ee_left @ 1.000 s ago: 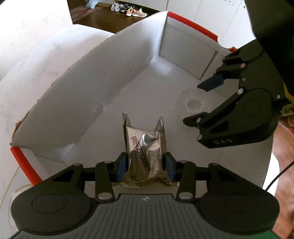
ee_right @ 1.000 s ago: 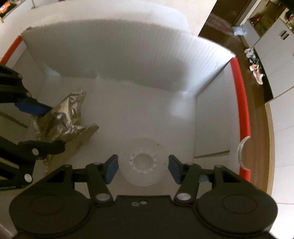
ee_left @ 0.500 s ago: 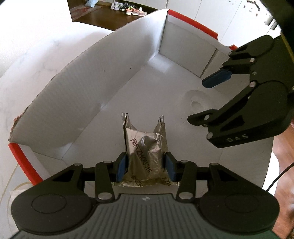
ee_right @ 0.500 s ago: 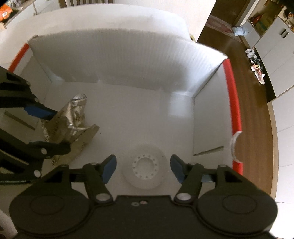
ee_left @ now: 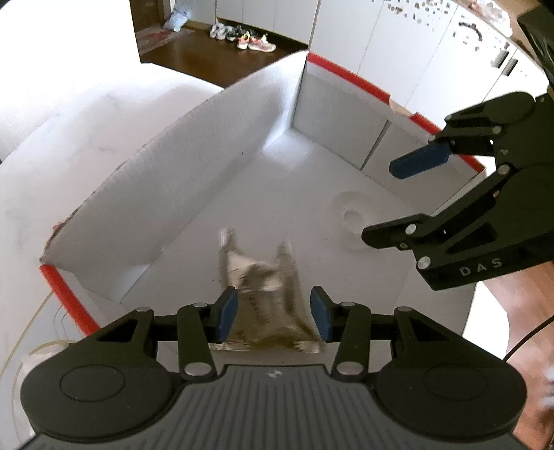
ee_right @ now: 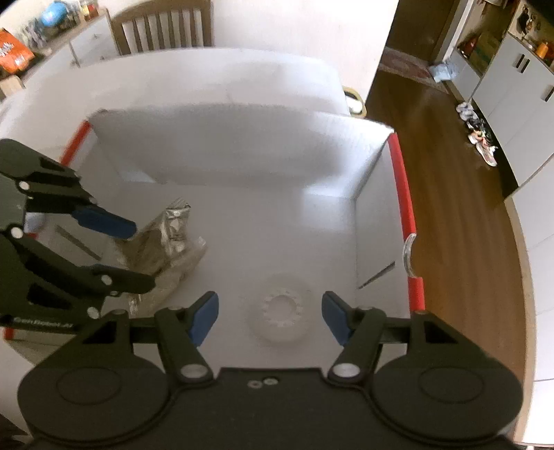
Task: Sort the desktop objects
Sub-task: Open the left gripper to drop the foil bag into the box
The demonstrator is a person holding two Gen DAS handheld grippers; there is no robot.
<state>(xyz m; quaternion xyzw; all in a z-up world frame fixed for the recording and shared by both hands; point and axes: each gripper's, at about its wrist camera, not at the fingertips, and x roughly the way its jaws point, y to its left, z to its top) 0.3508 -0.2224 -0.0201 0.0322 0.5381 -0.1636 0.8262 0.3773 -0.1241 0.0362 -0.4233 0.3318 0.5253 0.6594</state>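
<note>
A crumpled silver foil packet [ee_left: 266, 287] sits between the blue pads of my left gripper [ee_left: 273, 311], which is shut on it low inside the white cardboard box [ee_left: 138, 207]. The packet looks blurred. In the right wrist view the same packet [ee_right: 173, 235] reaches the box floor, with the left gripper [ee_right: 140, 254] around it. A white ring-shaped roll [ee_right: 277, 334] lies flat on the box floor. My right gripper [ee_right: 268, 301] hangs open above it, pads well apart from it. In the left wrist view the right gripper [ee_left: 381, 204] hovers over the roll [ee_left: 341, 202].
The box [ee_right: 242, 149] has red-trimmed edges and tall white walls on the far and side edges. It stands on a white table [ee_left: 69, 121]. A wooden chair [ee_right: 162, 27] is behind the table, and wooden floor [ee_right: 450, 207] lies to the right.
The right gripper's jaws have spread wider and it has lifted away from the white roll, which stays on the box floor. The left gripper keeps the packet, now blurred.
</note>
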